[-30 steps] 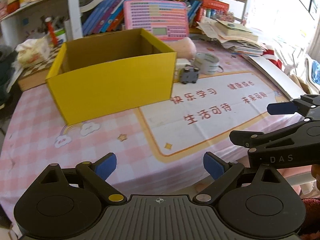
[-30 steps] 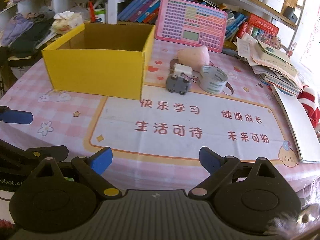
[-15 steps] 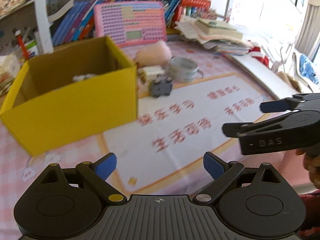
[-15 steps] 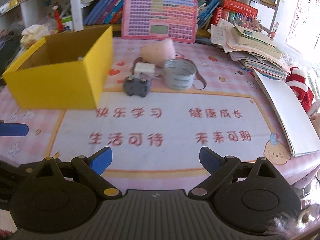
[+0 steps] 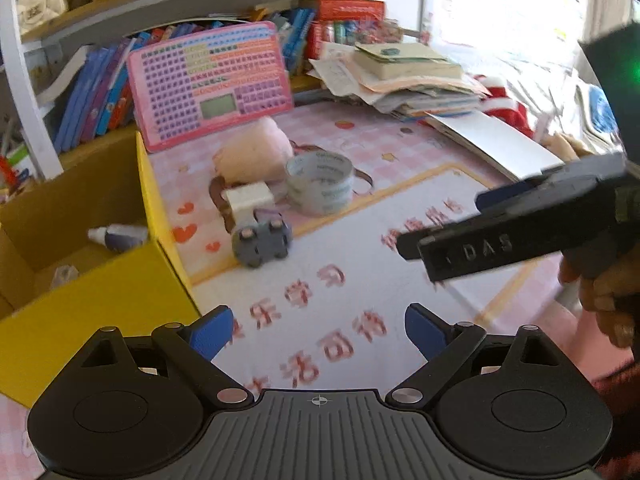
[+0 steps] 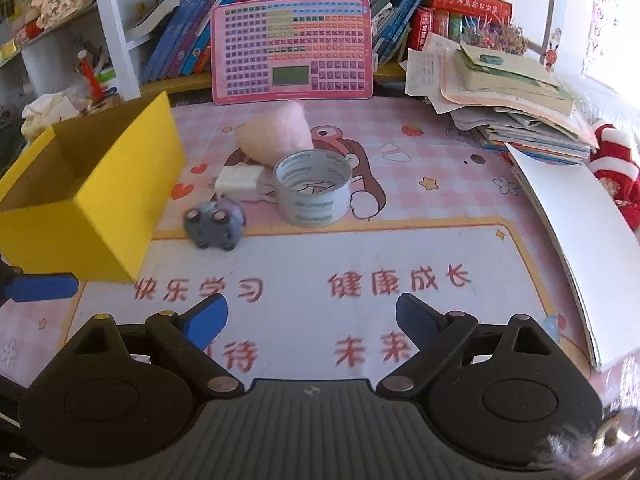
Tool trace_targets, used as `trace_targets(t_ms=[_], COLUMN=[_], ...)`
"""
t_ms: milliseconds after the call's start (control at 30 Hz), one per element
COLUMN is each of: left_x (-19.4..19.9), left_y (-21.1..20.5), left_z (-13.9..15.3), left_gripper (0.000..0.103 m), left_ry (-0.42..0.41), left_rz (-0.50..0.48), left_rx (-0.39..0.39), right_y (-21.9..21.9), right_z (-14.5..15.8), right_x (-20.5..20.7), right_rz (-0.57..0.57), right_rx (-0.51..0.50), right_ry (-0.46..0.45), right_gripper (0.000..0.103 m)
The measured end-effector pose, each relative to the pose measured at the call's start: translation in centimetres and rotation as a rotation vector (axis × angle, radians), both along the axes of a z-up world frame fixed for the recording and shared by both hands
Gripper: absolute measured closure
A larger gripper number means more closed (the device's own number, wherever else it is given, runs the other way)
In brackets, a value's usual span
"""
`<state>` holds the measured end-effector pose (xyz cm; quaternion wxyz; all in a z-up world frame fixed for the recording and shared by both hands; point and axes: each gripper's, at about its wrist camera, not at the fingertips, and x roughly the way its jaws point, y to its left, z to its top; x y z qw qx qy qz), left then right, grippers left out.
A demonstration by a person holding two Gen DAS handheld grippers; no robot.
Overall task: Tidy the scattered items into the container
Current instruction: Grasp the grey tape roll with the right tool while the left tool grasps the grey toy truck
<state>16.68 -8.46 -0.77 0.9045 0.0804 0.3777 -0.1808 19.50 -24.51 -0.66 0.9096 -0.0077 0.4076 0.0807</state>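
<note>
Toy car (image 6: 215, 229) sits at 11 o'clock from right gripper (image 6: 311, 318), at 12 from left gripper (image 5: 319, 330). Both spread, empty; left nearer.

Toy car (image 6: 215, 229) right of box (image 6: 116, 200)

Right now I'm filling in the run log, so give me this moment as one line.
left gripper: open, empty | right gripper: open, empty | toy car, tape roll, white block: on mat | yellow box: holds small bottle
</note>
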Motion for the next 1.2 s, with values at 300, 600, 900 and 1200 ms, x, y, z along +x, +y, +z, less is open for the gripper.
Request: trace_targets(t_ms=[300, 600, 900, 1200], left_x=[4.3, 8.0, 12.1, 14.1], left_y=[-3.5, -4.9, -5.0, -4.4], left_z=[-0.1, -2.1, -4.3, -6.0], left_gripper=[0.015, 0.021, 0.021, 0.021], left_ry=[-0.024, -0.014, -0.003, 0.035], left_rz=[0.131, 0.238, 0.315, 0.374], left_rx=[0.022, 0.08, 0.157, 0.178], right_y=[-2.5, -2.2, -0.1, 1.7], right_z=[-0.9, -1.8, -3.2, -5.5], right_x=[4.8, 10.4, 15.1, 18.9], right_rz=[0.046, 0.153, 0.24, 0.285], right_rx=[0.039, 0.025, -0.016, -0.057], right_ry=[0.001, -0.004, 0.021, 0.063], right_gripper=[0.011, 0.011, 0.011, 0.011])
